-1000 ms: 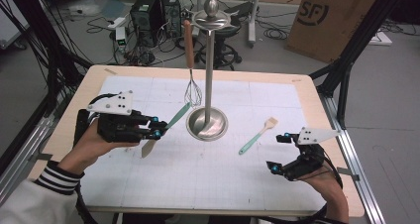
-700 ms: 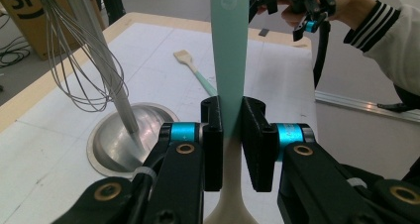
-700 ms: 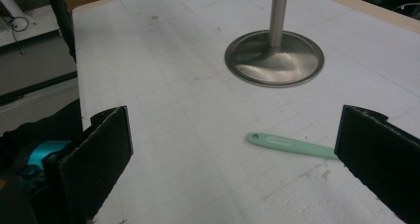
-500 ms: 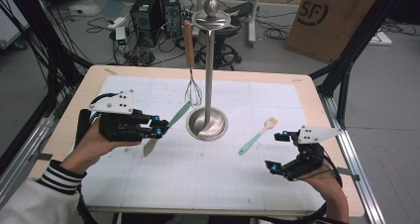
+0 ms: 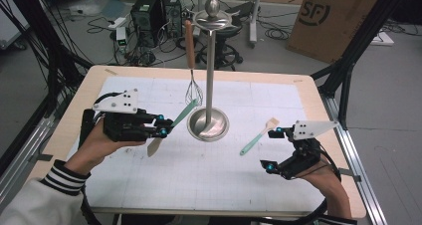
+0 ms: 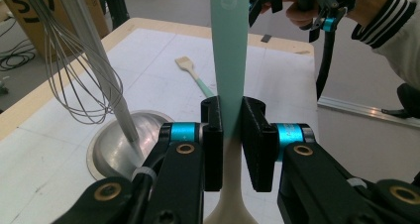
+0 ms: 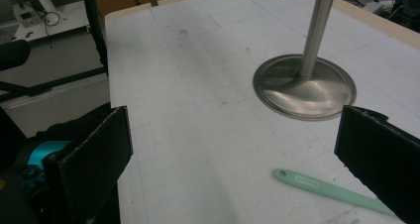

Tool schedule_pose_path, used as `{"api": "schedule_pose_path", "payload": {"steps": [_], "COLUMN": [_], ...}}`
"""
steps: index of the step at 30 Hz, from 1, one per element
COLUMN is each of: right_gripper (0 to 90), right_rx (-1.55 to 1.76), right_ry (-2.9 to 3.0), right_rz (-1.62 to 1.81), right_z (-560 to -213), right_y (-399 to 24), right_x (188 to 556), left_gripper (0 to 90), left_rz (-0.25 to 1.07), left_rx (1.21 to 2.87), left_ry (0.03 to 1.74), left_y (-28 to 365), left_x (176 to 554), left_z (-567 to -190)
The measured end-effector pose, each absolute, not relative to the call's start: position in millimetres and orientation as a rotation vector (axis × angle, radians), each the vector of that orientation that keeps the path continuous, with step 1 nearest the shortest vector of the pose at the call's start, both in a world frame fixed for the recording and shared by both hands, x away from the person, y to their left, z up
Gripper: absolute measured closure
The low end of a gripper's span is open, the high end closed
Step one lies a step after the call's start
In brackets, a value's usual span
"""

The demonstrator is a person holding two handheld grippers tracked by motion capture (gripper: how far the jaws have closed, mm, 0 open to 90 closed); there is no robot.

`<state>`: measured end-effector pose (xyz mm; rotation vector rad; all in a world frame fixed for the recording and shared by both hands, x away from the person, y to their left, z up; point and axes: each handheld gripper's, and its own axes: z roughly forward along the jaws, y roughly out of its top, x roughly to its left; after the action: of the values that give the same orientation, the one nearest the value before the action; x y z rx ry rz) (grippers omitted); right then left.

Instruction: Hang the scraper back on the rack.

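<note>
- Setting: a light wooden bench (image 5: 64, 130) covered by a white gridded mat (image 5: 209, 175), in a workshop with cables, computer towers and a brown cardboard box (image 5: 333, 21) on the grey floor behind.
- Nearest, right side: the right tool (image 5: 272, 150) is held just above the mat near the bench's right edge. Its two black jaws stand wide apart with nothing between them, as the right gripper view confirms.
- Just ahead of it lies a mint-green-handled brush with pale bristles (image 5: 256, 138), flat on the mat, untouched. In the right gripper view its handle end with the hanging hole lies (image 7: 327, 188) between the open jaws but below and clear of them.
- Nearest, left side: the left tool (image 5: 161, 125) is clamped on a spatula with a mint-green handle and cream blade (image 5: 171, 128). The left gripper view shows both pads pressing the shaft (image 6: 229, 85) where green meets cream. The blade points down toward the mat; the handle tip angles toward the stand.
- Centre: a polished steel utensil stand with round dished base (image 5: 209, 125) and a hook disc at the top.
- Farther: a wire whisk with a brown wooden handle (image 5: 191, 60) hangs from the disc.
- Assessment: judged as hanging utensils on the stand. One of three is hung. The spatula is lifted but not yet at the hooks. The brush awaits pickup. Roughly a third complete.
</note>
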<state>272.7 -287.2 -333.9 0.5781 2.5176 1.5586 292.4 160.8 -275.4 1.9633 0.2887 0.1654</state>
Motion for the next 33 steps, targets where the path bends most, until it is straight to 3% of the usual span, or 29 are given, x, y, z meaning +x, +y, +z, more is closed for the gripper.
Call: {"api": "schedule_pose_path", "payload": {"steps": [33], "right_gripper": [0.3], "right_rx": [0.471], "right_ry": [2.516], "right_rz": [1.703], "right_z": [-271.9], "right_y": [-222.9], "right_x": [284.7], "left_gripper": [79.7], "left_rz": [0.210], "left_rx": [1.921], "left_ry": [0.325], "left_y": [150.4], "left_x": [289.2], "left_z": [-270.1]}}
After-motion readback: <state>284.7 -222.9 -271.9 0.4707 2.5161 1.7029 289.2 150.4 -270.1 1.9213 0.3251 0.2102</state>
